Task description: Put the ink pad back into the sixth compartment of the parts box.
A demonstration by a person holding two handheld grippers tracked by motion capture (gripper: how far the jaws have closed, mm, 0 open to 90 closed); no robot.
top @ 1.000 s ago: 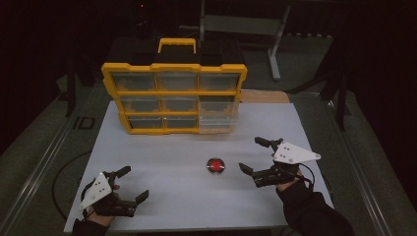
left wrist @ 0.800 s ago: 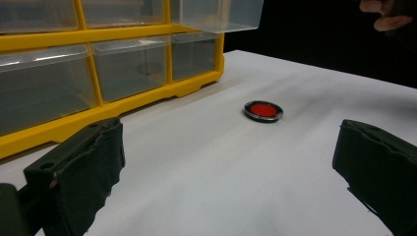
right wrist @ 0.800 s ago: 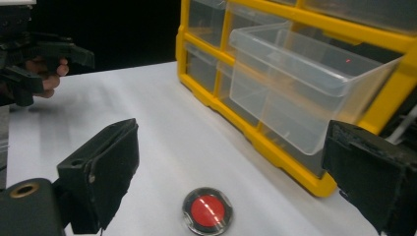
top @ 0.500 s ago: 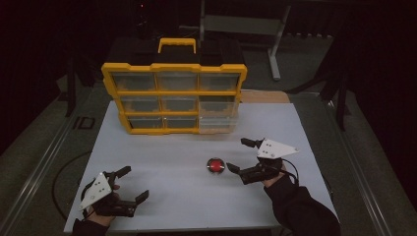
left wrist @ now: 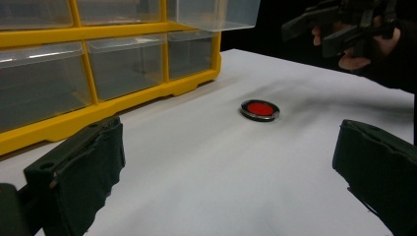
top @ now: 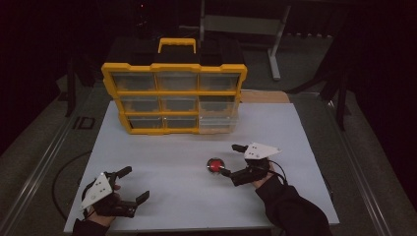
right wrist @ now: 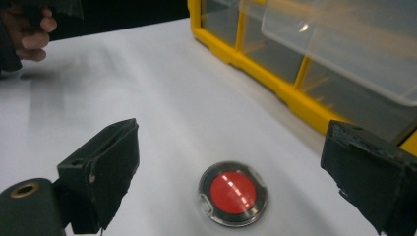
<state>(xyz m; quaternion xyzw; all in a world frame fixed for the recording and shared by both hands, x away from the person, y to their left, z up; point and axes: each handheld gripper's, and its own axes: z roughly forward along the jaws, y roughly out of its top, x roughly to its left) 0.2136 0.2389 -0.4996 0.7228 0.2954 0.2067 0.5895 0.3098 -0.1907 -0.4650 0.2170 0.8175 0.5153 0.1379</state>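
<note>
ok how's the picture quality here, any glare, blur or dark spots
High view: surroundings very dark, white table lit, red disc small and soft. Left gripper view: fairly sharp, a grey smear of shadow on the table beside the disc. Right gripper view: streaks of glare on the disc and a bright glint on the open clear drawer; the far hand is blurred.

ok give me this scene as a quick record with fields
item: round red disc with dark rim, flat on the white table
right gripper: open, jaws either side of the disc, not touching
left gripper: open, at the near left corner, holds nothing
organiser: yellow, upright at the back, bottom right drawer pulled out
</note>
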